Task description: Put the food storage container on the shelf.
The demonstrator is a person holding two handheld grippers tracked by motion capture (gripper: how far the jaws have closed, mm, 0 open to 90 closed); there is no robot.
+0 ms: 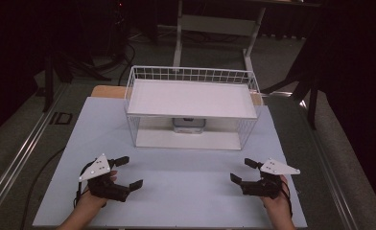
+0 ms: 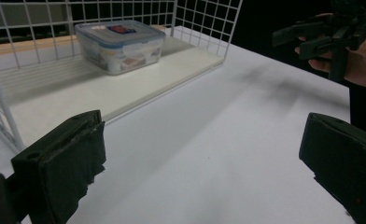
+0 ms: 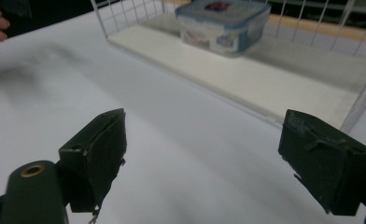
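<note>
1. Left gripper (image 1: 128,172) sits wide open near the desk's (image 1: 186,191) front-left corner, holding nothing.
2. Right gripper (image 1: 243,171) likewise, front-right corner.
3. Box (image 1: 189,125) sits in the rack's (image 1: 191,74) lower shelf, toward the desk's back edge.

the table (image 1: 176,187) is a pale bluish white, plain. the wire rack (image 1: 191,75) is white, its walls a square grid pattern, with flat white shelf boards. the container (image 2: 120,45) is clear plastic with a blue-trimmed lid bearing a red and blue label; its side shows blue and white print. the left gripper (image 1: 128,173) and right gripper (image 1: 241,171) are black, each topped by a light grey three-cornered plate with small dark dots.
</note>
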